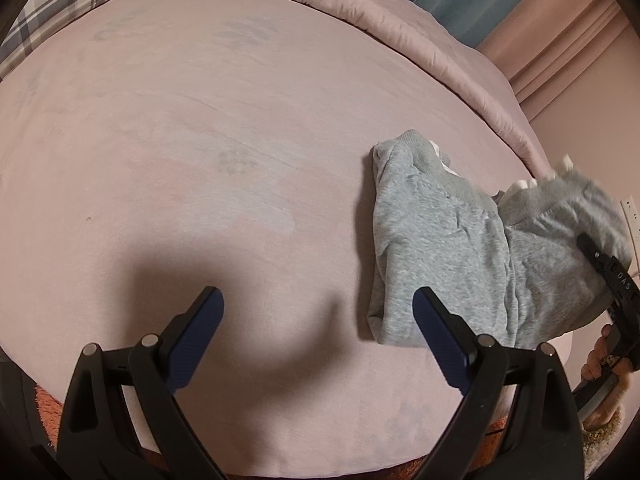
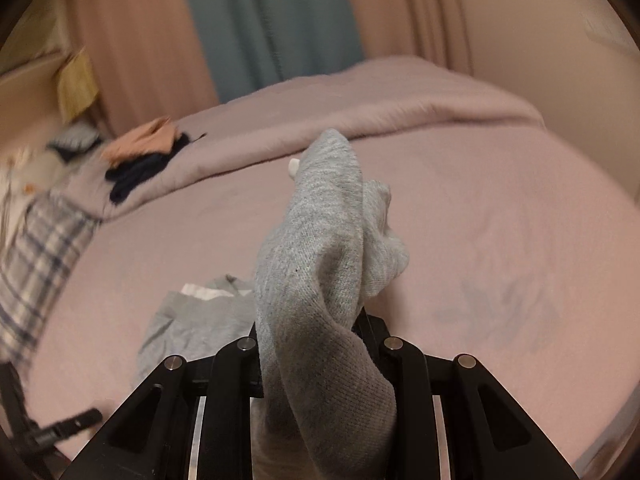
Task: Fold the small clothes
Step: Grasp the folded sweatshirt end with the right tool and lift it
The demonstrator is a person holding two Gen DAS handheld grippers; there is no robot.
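You worked over a wide pink bedsheet [image 1: 200, 140] that filled nearly all of both views, with a rolled pink comforter [image 1: 420, 40] along its far edge. Behind it hung a teal curtain [image 2: 272, 28] between peach drapes, and a plaid pillow [image 1: 60, 4] lay at the head of the bed. A small pile of dark and peach clothes [image 2: 140, 156] sat on the comforter, well apart from you.

The grey garment [image 1: 440, 240], small with ribbed cuffs and a white lining showing, lay partly on the sheet near the bed's right edge. One part of it was lifted clear of the sheet.

Your right gripper [image 2: 316, 344] was clamped on that lifted grey fabric, which bunched up between its fingers and draped over the front of the tool. In the left wrist view your hand [image 1: 604, 356] showed at the right edge, holding that tool.

Your left gripper [image 1: 316, 308] hovered over bare sheet just beside the garment's near corner, its blue pads [image 1: 200, 332] spread wide with nothing between them.
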